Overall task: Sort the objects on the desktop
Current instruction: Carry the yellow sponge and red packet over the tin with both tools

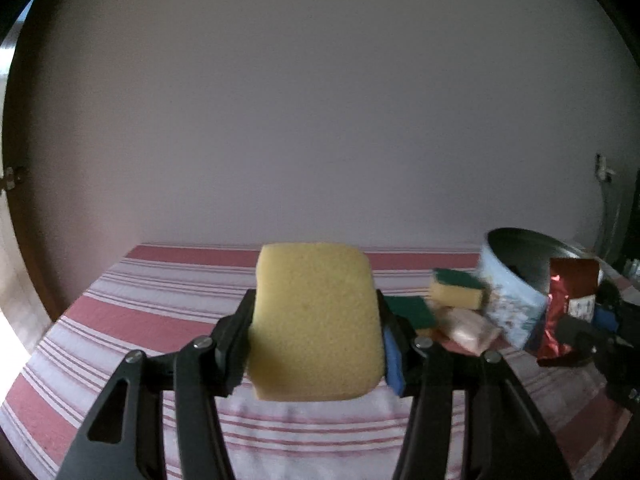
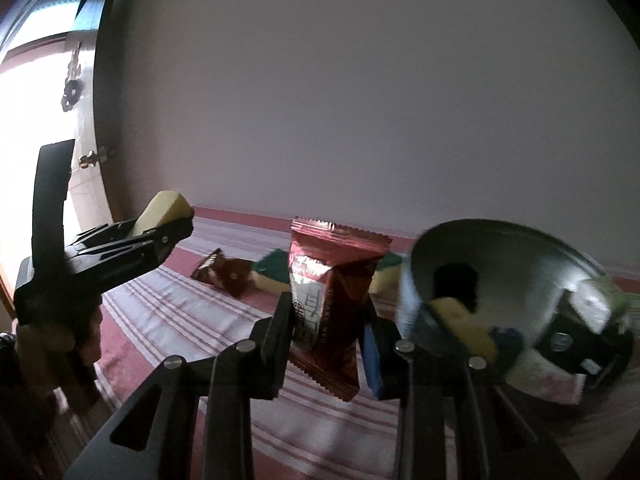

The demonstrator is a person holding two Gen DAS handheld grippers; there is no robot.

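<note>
My left gripper (image 1: 316,306) is shut on a yellow sponge (image 1: 316,344), held upright above the red-and-white striped tablecloth (image 1: 132,320). In the right wrist view my right gripper (image 2: 327,307) is shut on a red snack packet (image 2: 332,280), also lifted off the cloth. At the left of that view, the left gripper (image 2: 178,230) shows side-on with the sponge (image 2: 166,208) sticking out of it. The right gripper (image 1: 600,316) and its red packet (image 1: 570,292) appear at the right edge of the left wrist view.
A round metal tin (image 1: 516,280) with a blue patterned wall stands tilted at the right; its shiny inside (image 2: 500,272) is blurred. Beside it lie green-and-yellow sponges (image 1: 458,288), a pink packet (image 1: 468,328) and a brown packet (image 2: 224,272). A plain wall rises behind the table.
</note>
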